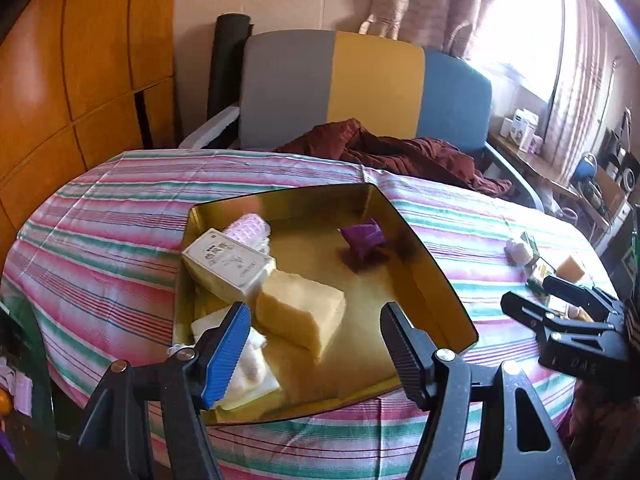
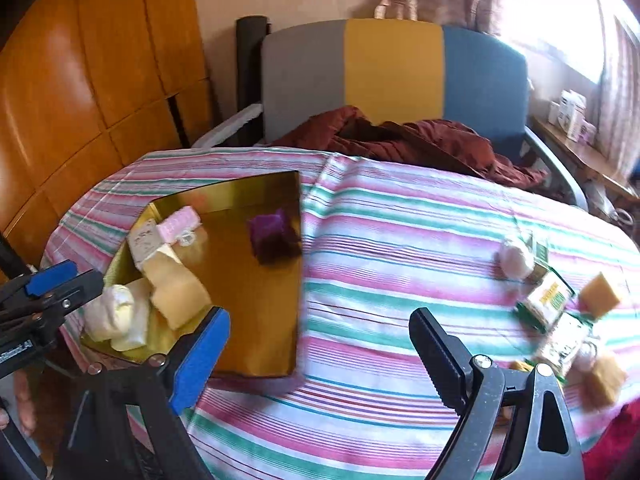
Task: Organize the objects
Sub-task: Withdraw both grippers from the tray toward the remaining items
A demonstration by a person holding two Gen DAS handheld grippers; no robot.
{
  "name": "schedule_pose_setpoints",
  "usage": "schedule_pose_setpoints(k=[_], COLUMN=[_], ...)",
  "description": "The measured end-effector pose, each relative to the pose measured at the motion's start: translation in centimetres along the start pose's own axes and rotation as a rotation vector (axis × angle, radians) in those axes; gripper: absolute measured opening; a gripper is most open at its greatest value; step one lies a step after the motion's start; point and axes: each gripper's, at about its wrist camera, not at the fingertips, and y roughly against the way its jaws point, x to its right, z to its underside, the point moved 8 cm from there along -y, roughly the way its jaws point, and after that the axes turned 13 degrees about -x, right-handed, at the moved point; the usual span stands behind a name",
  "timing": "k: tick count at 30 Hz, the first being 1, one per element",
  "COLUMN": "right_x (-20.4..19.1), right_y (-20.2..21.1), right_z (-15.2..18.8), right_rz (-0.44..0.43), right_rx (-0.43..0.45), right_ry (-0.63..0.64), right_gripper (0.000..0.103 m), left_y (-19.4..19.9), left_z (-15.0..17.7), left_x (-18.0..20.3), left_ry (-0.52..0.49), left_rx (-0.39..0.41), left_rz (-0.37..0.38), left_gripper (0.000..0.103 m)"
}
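The left gripper (image 1: pixel 314 338) hangs over the near end of the gold tray (image 1: pixel 420 276), its jaws spread wide with nothing between them. Just beyond its blue-padded finger lies a yellow sponge block (image 1: pixel 301 311), resting on the tray floor and leaning against a cream box (image 1: pixel 226 266) with printed characters. A pink textured piece (image 1: pixel 248 229) sits behind that box, and a white cloth bundle (image 1: pixel 250 364) lies at the near left corner, partly hidden by the finger. A purple crumpled item (image 1: pixel 363 240) rests alone toward the tray's far right.

The right gripper (image 2: pixel 320 354) hovers above the striped tablecloth (image 2: pixel 400 240), to the right of the tray — jaws likewise wide apart and empty. Well off to its right, loose on the cloth, lie a pale round bundle (image 2: pixel 515 258), green-and-white packets (image 2: pixel 546 300) and two orange-yellow sponges (image 2: pixel 600 294); this cluster is blurred.

Beyond the table stands a chair (image 1: pixel 376 80) with grey, yellow and blue panels, a dark red cloth (image 1: pixel 400 152) heaped on its seat.
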Motion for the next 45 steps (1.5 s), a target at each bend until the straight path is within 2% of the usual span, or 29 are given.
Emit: schedule_pose_setpoints(k=[16,21,25,31,37,45], right_x=[10.9,15.8,20.5,27.6,31.5,33.5], right_y=[2.3,4.1,5.6,7.0,7.4,7.6], right_z=[1.9,2.0,2.3,3.7,5.8,6.9], right_rz=[0.129,0.186,0.269,0.345,0.315,0.274], right_rx=[0.000,0.017,0.031,0.072,0.099,0.100], right_ry=[-0.166,-0.234,-0.282,-0.409,-0.555,-0.664], right_gripper=[0.092,0.092,0.092,0.093,0.093,0.094], left_y=[-0.6,-0.8,-1.2,-2.1,-3.3,-5.5], left_z=[0.1,0.2,0.4,0.7,0.9,1.7], left_x=[5.1,7.5,9.6,13.2,16.8,21.6], left_ry=[-0.139,-0.201,-0.256,-0.344,-0.414,-0.494], left_rx=[-0.019,-0.027,-0.039,-0.058,-0.086,-0.146], left_rz=[0.019,0.040,0.054,0.067,0.086,0.129], left_gripper=[0.068,0.068,0.068,0.068,0.068,0.068])
